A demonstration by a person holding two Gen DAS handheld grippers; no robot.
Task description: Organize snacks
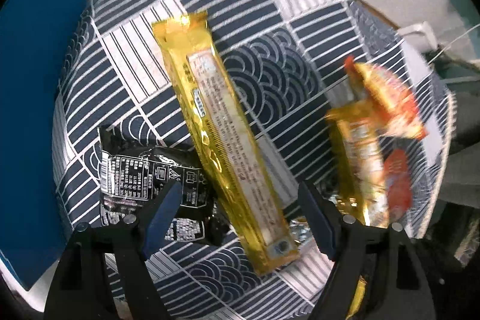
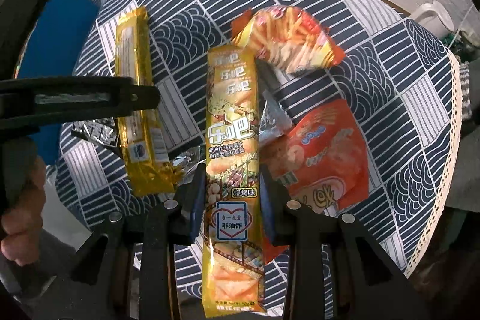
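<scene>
A patterned navy-and-white cloth [image 2: 390, 74] covers the desk. At its nine o'clock edge lies a blue box [image 1: 36, 98]. The right tongs [image 2: 231, 200] are clamped on a long yellow chip pack [image 2: 232, 146], an orange snack bag [image 2: 327, 149] at its three o'clock. The left tongs [image 1: 240, 212] stand apart over a gold wrapper [image 1: 222, 134], a black packet [image 1: 141, 179] at its eight o'clock.

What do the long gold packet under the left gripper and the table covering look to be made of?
Long gold packet: likely metallised plastic film, glossy; it shows bright crinkled glints and a crimped end seal. Table covering: seemingly woven cloth, matte, printed with navy and white patterns; the right wrist view shows a lace-like edge.
</scene>
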